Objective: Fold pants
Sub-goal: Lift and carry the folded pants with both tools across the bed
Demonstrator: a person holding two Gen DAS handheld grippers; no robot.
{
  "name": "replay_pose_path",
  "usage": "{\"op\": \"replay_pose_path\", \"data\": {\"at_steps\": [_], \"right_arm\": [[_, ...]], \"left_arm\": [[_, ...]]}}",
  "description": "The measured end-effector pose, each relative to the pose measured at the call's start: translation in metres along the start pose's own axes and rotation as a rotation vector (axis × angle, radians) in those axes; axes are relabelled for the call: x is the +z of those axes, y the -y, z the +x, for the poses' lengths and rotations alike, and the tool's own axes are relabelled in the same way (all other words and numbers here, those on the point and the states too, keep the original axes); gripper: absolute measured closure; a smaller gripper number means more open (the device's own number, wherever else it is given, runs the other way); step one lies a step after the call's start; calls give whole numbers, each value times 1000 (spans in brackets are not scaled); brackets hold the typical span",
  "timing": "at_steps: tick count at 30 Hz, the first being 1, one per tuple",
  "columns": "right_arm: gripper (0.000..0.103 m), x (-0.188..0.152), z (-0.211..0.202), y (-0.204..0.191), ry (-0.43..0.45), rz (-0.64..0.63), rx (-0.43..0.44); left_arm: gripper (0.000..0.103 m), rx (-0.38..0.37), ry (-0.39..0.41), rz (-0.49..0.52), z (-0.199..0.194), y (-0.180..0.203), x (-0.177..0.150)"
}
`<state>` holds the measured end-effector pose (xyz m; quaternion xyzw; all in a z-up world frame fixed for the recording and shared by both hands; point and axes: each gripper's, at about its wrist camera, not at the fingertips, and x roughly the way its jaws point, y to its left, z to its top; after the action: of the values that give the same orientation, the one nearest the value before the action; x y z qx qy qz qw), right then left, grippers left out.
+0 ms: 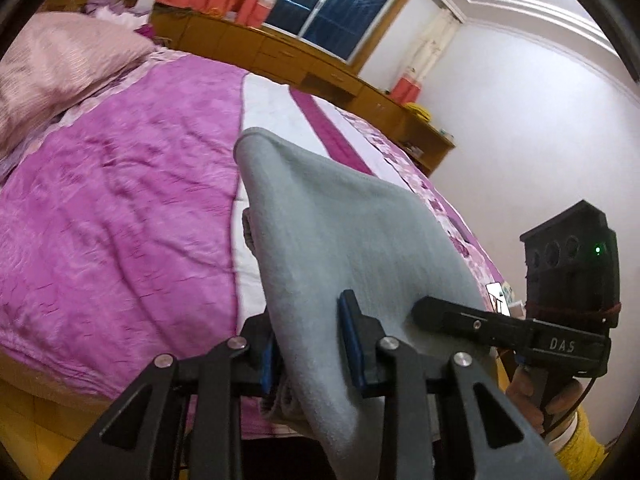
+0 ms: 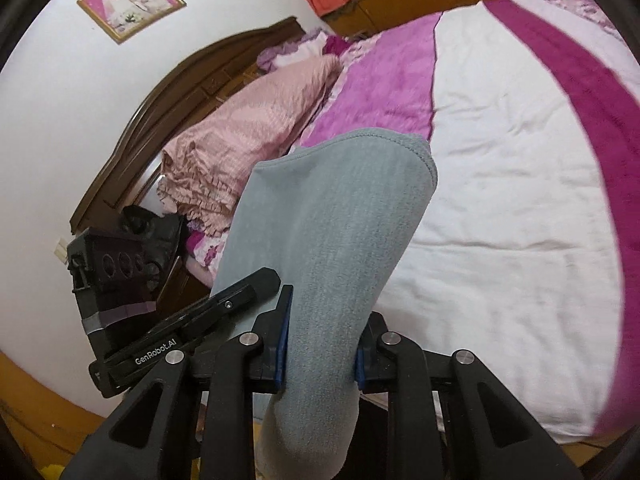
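Note:
The grey pants (image 1: 340,240) are held up above the bed by both grippers. My left gripper (image 1: 312,354) is shut on the pants, the cloth pinched between its blue pads and draped forward over them. My right gripper (image 2: 320,344) is shut on the pants (image 2: 332,220) too, with the folded cloth standing up between its fingers. The right gripper also shows in the left wrist view (image 1: 440,312) at the pants' right edge. The left gripper shows in the right wrist view (image 2: 256,284) at the pants' left edge. The lower part of the pants hangs out of sight.
The bed (image 1: 120,220) has a purple and white cover (image 2: 500,200), a pink pillow (image 2: 248,136) and a dark wooden headboard (image 2: 168,112). Wooden cabinets (image 1: 320,68) run under the window. A white wall stands beyond the bed's foot. The floor is orange.

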<state>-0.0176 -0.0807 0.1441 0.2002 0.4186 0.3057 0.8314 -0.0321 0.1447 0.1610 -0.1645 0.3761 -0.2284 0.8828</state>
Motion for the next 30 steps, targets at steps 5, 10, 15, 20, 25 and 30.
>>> {"op": "replay_pose_path", "data": {"at_steps": [5, 10, 15, 20, 25, 30], "right_arm": [[86, 6, -36, 27, 33, -6, -33], [86, 18, -52, 72, 25, 9, -29], [86, 32, -55, 132, 12, 40, 7], [86, 46, -47, 189, -19, 69, -2], [86, 58, -37, 242, -41, 104, -55], [85, 53, -28, 277, -34, 157, -114]], "left_arm": [[74, -9, -36, 50, 30, 45, 8], [74, 7, -67, 81, 67, 78, 12], [74, 29, -114, 108, 122, 100, 18], [74, 43, -183, 116, 184, 107, 21], [74, 29, -239, 131, 248, 110, 23], [73, 7, -299, 139, 294, 107, 18]]}}
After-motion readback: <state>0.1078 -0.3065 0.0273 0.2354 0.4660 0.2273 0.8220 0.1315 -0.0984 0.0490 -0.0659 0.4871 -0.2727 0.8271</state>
